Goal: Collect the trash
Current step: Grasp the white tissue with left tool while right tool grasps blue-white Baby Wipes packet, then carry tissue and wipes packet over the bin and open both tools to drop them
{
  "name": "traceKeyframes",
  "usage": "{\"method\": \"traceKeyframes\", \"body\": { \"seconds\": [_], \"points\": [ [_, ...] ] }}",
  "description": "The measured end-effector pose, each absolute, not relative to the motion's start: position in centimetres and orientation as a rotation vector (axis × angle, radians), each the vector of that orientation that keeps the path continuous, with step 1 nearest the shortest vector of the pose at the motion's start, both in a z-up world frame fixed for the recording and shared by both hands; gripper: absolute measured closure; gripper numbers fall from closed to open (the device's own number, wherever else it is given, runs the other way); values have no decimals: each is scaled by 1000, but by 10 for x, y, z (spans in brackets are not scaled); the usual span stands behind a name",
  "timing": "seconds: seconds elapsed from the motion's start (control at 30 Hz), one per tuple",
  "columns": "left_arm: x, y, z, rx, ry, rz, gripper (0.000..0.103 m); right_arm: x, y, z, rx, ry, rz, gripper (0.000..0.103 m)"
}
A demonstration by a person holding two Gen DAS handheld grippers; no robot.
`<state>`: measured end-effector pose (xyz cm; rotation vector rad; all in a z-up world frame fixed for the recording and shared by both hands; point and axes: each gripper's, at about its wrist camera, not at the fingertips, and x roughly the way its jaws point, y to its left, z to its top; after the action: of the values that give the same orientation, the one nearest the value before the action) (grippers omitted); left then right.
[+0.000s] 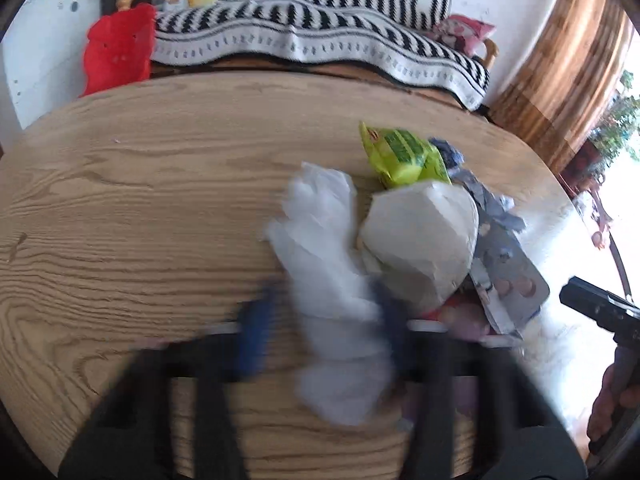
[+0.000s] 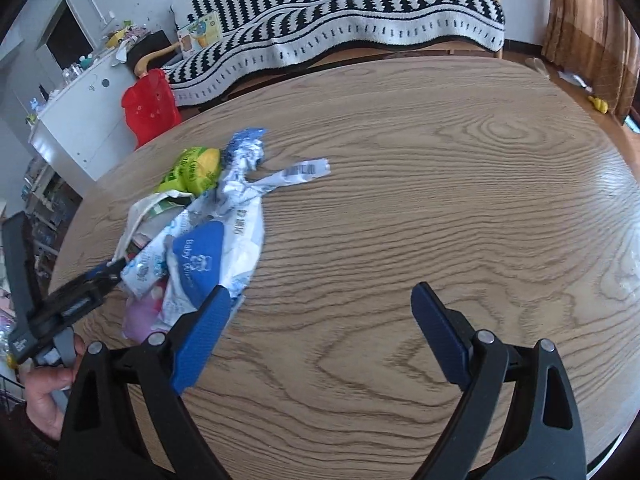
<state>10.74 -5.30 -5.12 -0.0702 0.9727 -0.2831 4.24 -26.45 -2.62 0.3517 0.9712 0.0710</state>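
right now your left tongs [image 1: 320,332] are clenched on a crumpled clear plastic bag [image 1: 328,248], the blue pads [image 1: 256,332] blurred on either side of it just above the counter [image 1: 140,184]; the bag trails forward from the tips and back toward the camera; just to the right of those tips sits a whitish paper cup [image 1: 424,236] on its side, touching the bag; ahead of the cup and a little right lies a yellow-green wrapper [image 1: 400,152]; right of the cup a silvery blister pack [image 1: 508,280] leans against the pile, with something pink under it that is too blurred to name.

your right tongs [image 2: 320,320] are released, the two blue fingers [image 2: 200,340] spread wide and nothing between them, hovering over bare wood; the trash pile lies to their left and ahead, the left finger's tip just beside a crumpled blue-and-white baby wipes pack [image 2: 208,256]; beyond that a silver-blue foil wrapper [image 2: 240,164] stretches away, with a white barcode strip [image 2: 304,170] pointing right from it; in this view the yellow-green wrapper sits at the far left of the pile; the left tool reaches into the pile from the left edge, your hand [image 2: 48,396] on its handle.

far ahead of both tongs stands a sofa with a black-and-white striped throw [image 2: 340,20]; left of it a red plastic chair [image 2: 150,104].
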Motion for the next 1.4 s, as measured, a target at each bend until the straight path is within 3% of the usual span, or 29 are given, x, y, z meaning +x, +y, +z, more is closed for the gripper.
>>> {"method": "traceKeyframes", "body": {
  "seconds": [0.1, 0.43, 0.53, 0.6, 0.67, 1.0, 1.4],
  "points": [
    [98, -50, -41, -48, 942, -255, 85, 50, -256, -30, 404, 983, 137, 14],
    [84, -41, -13, -72, 887, -233, 85, 73, -208, -40, 380, 1008, 210, 14],
    [83, -45, -13, -63, 885, -238, 85, 74, -203, -41, 356, 1016, 205, 30],
    [83, -47, -12, -58, 885, -239, 85, 73, -204, -40, 372, 1016, 223, 52],
    [82, -48, -10, -55, 881, -238, 85, 67, -206, -32, 335, 1003, 198, 55],
    [64, -86, 11, -37, 829, -308, 85, 23, -244, -3, 302, 955, 133, 57],
    [-2, -253, 22, 72, 800, -601, 85, -95, -390, 12, 363, 895, -147, 57]
  ]
}}
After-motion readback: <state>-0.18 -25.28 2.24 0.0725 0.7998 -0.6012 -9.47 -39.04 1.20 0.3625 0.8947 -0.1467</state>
